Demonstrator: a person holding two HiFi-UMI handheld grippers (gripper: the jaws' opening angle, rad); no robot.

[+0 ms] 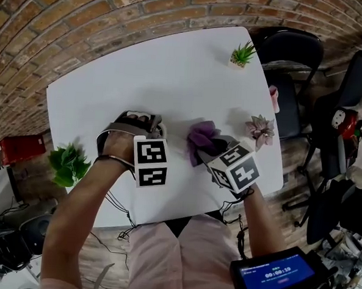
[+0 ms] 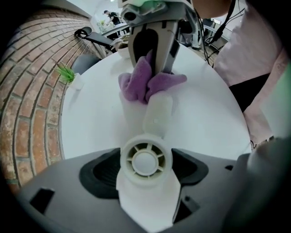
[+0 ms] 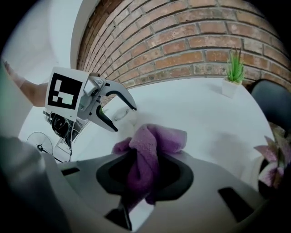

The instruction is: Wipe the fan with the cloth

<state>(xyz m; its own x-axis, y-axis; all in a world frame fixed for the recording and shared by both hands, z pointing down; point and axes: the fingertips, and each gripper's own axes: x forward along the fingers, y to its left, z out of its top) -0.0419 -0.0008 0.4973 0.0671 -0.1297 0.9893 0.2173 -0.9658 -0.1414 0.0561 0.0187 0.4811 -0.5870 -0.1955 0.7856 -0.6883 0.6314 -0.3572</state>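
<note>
The white fan (image 2: 145, 159) is seen best in the left gripper view. It has a round ring with small spokes and a flat middle, and a long white body that points away. It is pinched between the two sides of the left claw (image 2: 145, 175). In the head view the fan can hardly be told from the white counter (image 1: 173, 67).

The purple cloth (image 3: 148, 150) is shown close up in the right gripper view. It is fluffy and bunched up. It is squeezed in the right claw (image 3: 143, 182), and a soft lump sticks out in front. In the left gripper view the cloth is seen at the far end of the fan and seems to touch it.

Both claws are held over the near middle of the counter. A leafy plant (image 1: 68, 164) at the counter's left edge is shown by the head view only.
</note>
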